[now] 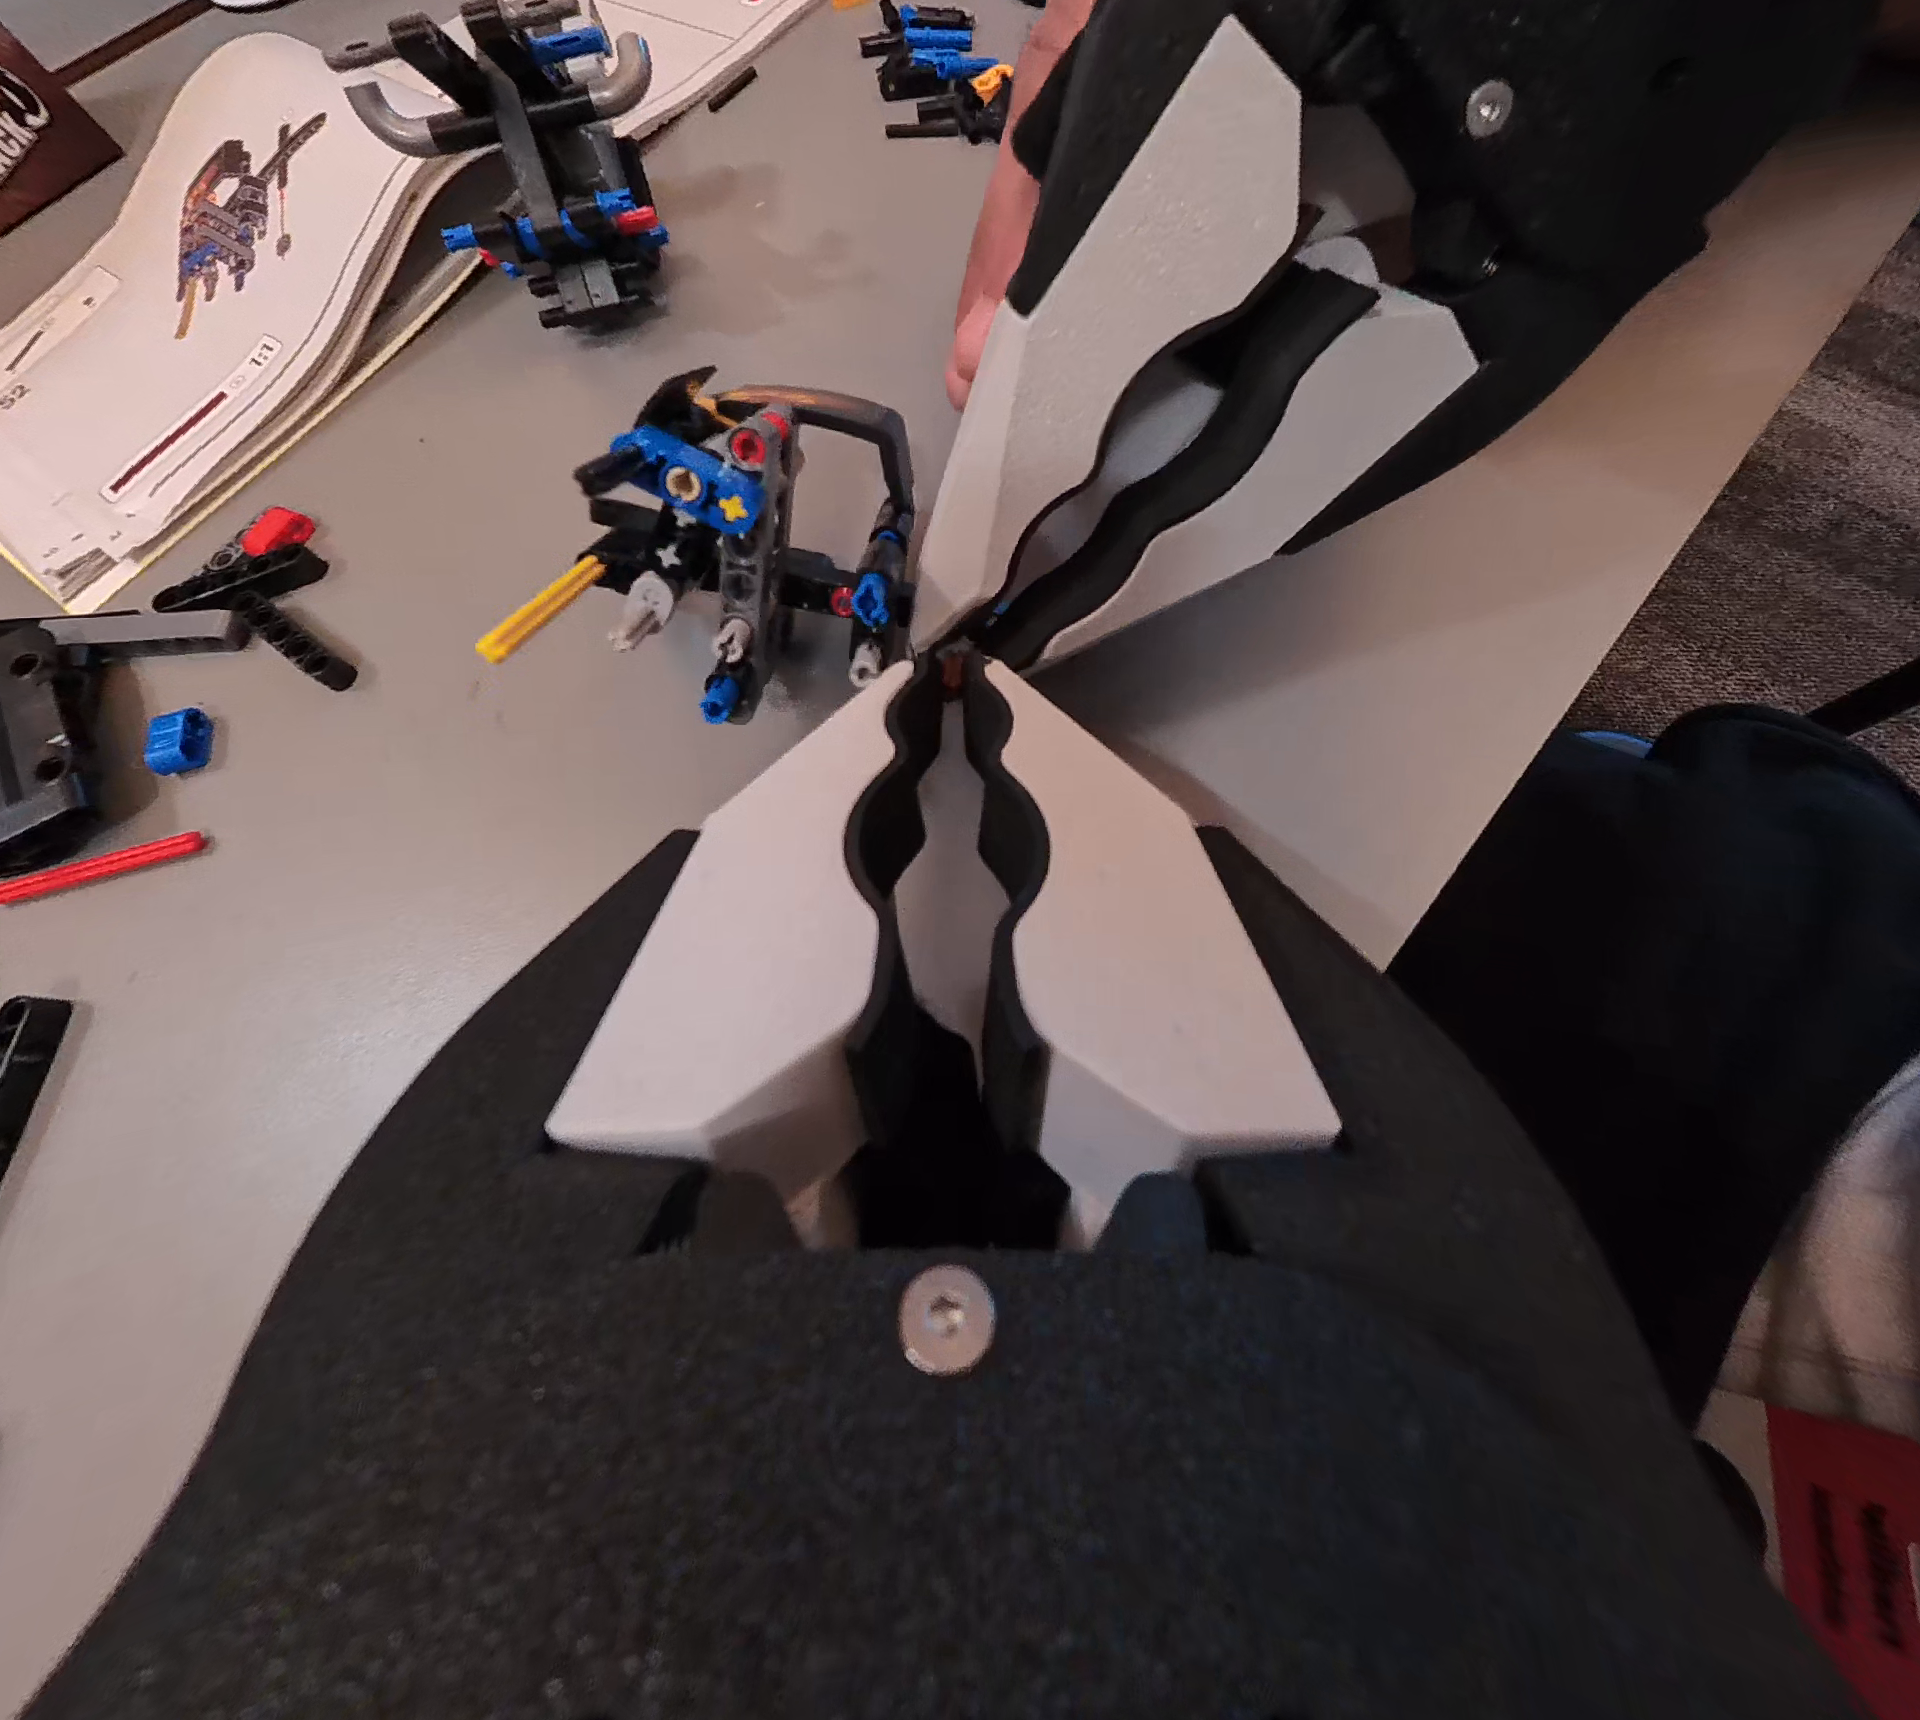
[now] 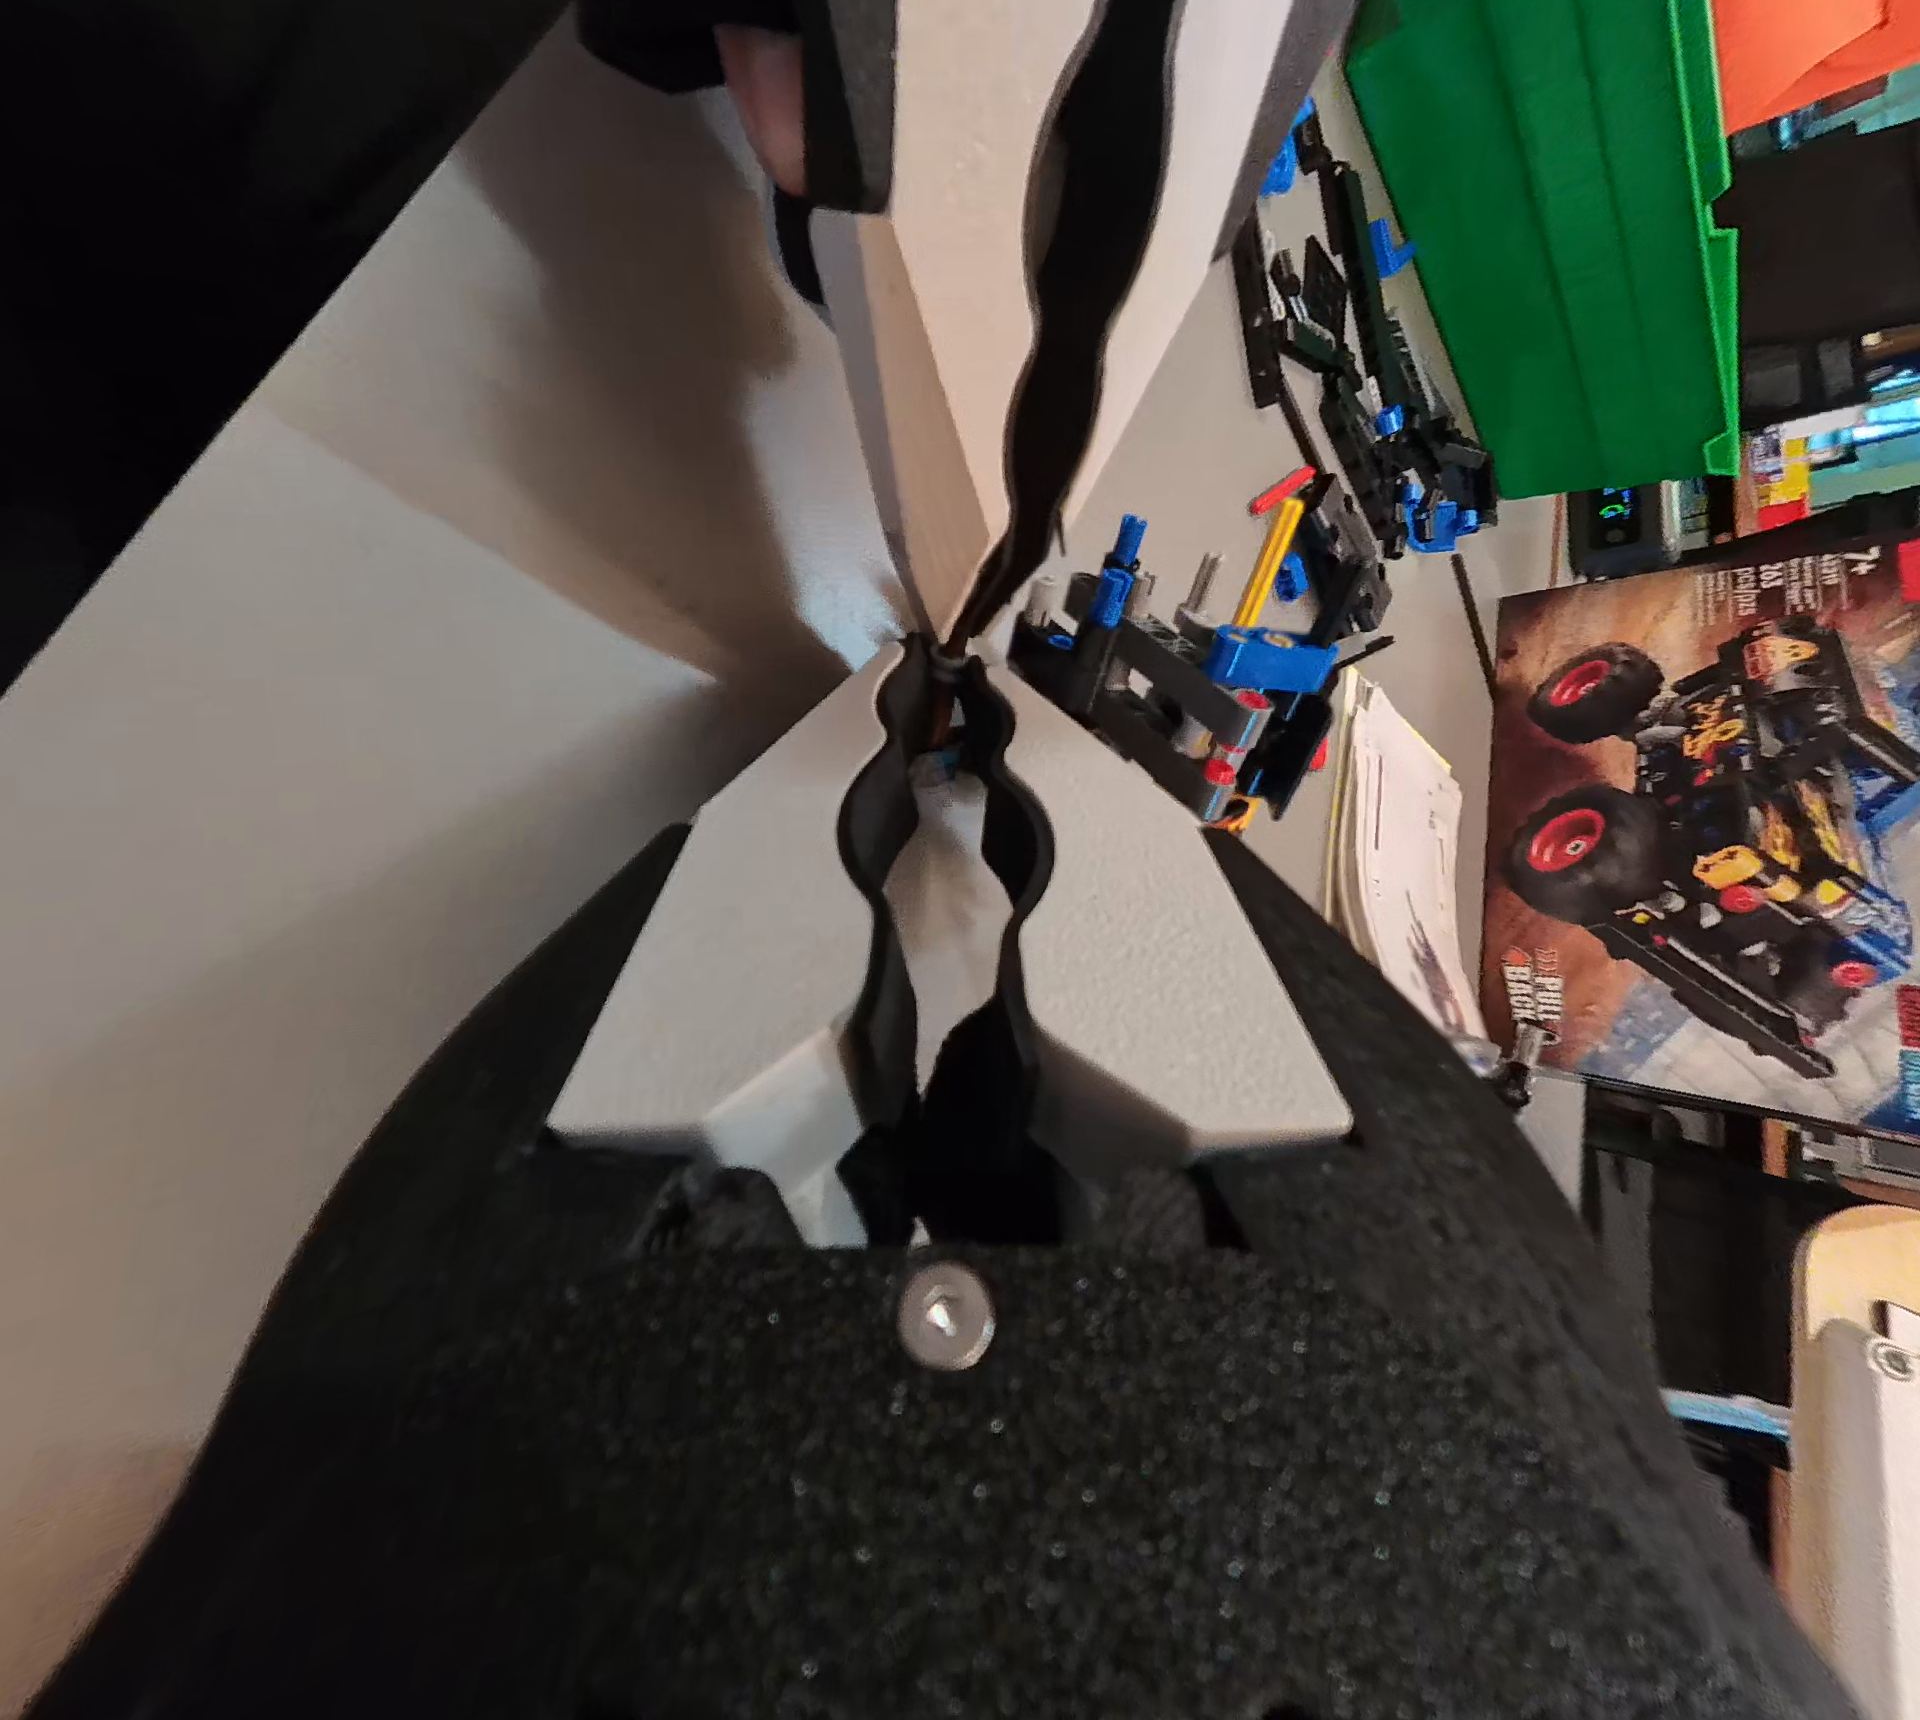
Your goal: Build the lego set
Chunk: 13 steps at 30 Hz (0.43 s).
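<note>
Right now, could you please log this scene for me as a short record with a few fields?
left gripper: shut on small piece, tip to tip with the other gripper
right gripper: shut on the same small piece, too hidden to identify
nearest sub-assembly: on grey table, just beyond the tips
second sub-assembly: partly on open instruction booklet
loose pins: blue and black, beside the booklet
green bin: behind dark parts
set box: beside booklet
</note>
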Motion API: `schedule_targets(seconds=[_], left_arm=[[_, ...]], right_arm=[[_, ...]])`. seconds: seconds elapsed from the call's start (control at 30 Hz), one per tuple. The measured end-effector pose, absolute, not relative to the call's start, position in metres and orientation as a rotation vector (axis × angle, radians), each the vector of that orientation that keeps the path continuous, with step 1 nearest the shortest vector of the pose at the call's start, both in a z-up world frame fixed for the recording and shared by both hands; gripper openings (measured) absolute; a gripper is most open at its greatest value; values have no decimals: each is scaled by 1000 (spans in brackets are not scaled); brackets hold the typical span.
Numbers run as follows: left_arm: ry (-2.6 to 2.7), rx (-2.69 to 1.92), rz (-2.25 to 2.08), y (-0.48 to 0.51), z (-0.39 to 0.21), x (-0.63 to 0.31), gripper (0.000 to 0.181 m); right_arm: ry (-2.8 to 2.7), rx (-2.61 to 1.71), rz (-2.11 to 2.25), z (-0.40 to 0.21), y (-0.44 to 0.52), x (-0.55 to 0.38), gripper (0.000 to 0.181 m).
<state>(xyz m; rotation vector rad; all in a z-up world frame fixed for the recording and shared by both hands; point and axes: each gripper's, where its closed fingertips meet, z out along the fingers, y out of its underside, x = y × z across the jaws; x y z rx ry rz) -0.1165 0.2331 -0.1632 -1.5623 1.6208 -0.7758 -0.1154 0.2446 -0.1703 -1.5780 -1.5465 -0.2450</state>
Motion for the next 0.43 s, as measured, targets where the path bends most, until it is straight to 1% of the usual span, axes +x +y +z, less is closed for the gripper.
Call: schedule_targets(seconds=[0.17, 0.23, 0.3, 0.43], left_arm=[[1613, -1576, -847, 233, -159, -116, 3], [1604, -1590, -835, 239, -160, -118, 2], [1570, -1597, -886, 242, -154, -119, 2], [1517, -1621, -956, 251, -148, -124, 2]], right_arm=[[-1429, -1737, -1, -167, 240, -118, 6], [-1393, -1679, 19, -152, 239, -116, 14], [-1322, -1659, 68, -135, 239, -109, 15], [-1255, -1846, 215, -139, 241, -91, 21]])
